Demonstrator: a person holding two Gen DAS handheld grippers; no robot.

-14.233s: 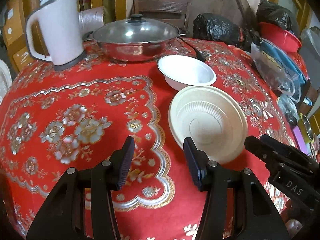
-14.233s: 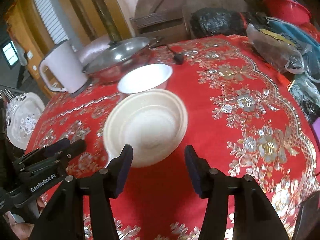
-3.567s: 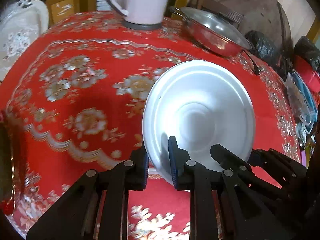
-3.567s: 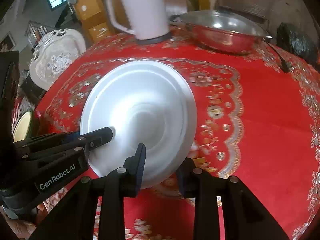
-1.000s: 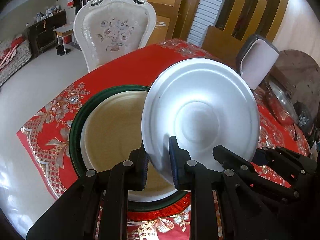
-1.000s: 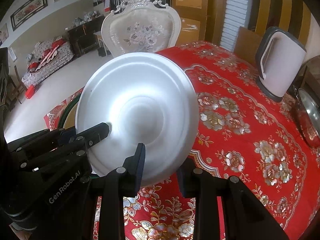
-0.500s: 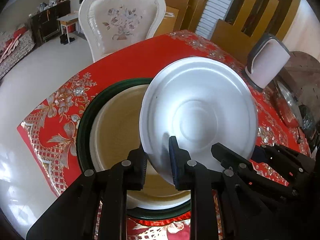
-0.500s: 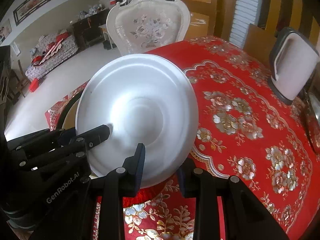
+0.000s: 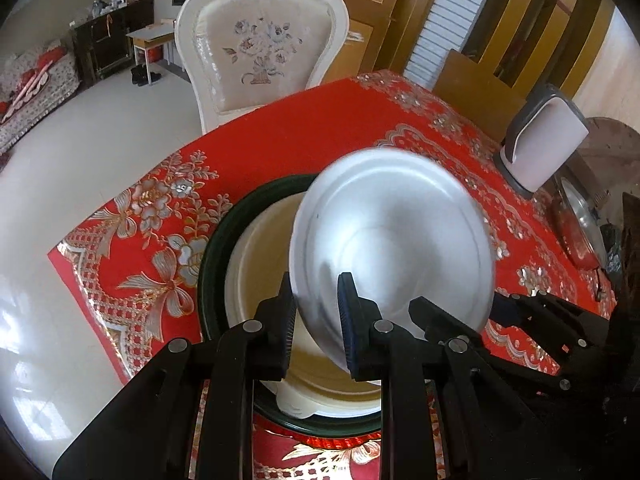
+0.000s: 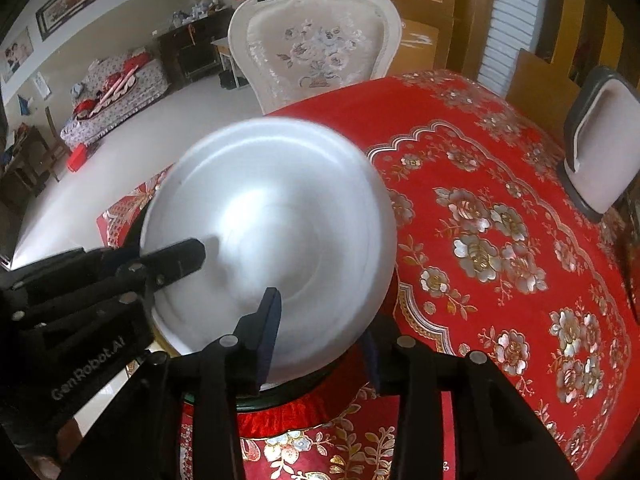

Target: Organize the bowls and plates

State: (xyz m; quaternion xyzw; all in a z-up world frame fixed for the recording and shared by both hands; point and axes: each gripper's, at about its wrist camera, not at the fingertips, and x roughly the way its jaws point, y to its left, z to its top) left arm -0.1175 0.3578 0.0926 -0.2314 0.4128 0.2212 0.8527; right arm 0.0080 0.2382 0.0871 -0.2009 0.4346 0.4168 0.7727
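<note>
Left wrist view: left tongs clamped on the near rim of a white bowl, held upside down and tilted, underside toward the camera. Beneath it, on the red floral cloth of the table, a dark green plate carrying a cream plate; white bowl hanging over the right part of that stack, whether touching it cannot be told. Right tongs reaching in from the right at the bowl's lower right rim. Beyond the table edge, a white carved chair; far right on the table, a white kettle and the edge of a steel pot.

Right wrist view: right tongs with jaws opening, bowl's rim between them, left finger lying across the bowl's underside, right finger mostly hidden behind the rim, pads no longer seen pressing. Left tongs entering from the left, tip laid on the bowl's underside. Sliver of the dark green plate showing under the bowl's near edge. Kettle at the right edge, chair behind the table.
</note>
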